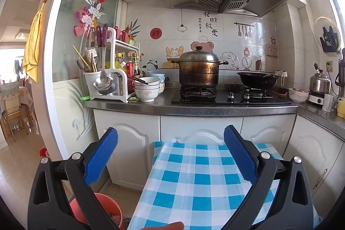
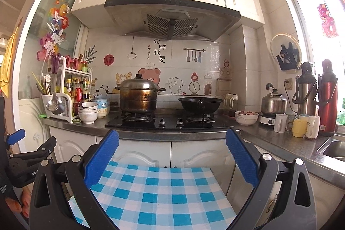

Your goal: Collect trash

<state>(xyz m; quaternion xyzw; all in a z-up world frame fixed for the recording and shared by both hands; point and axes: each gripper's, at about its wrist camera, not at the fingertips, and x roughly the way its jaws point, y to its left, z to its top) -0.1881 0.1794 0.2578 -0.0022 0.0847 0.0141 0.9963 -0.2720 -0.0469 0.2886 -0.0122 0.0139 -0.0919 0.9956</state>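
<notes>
Below left claw (image 1: 170, 137), pink bin (image 1: 97, 210) on floor, both claws gaping, empty.

The gripper fingers (image 1: 101, 158) carry blue pads with a rough, knurled texture on matt black plastic arms with shiny metal rivets. The near checked tablecloth (image 1: 194, 186) looks smooth with a slight sheen. The far lidded pot (image 1: 199, 67) is polished metal, scorched brown on its sides; the wok (image 1: 257, 79) at right is matt black. The hob (image 1: 228, 97) is glossy black glass, the countertop (image 1: 194, 109) brushed steel, the bowls (image 1: 147, 87) glazed ceramic, and the bucket (image 1: 101, 210) at near left is smooth plastic.
</notes>
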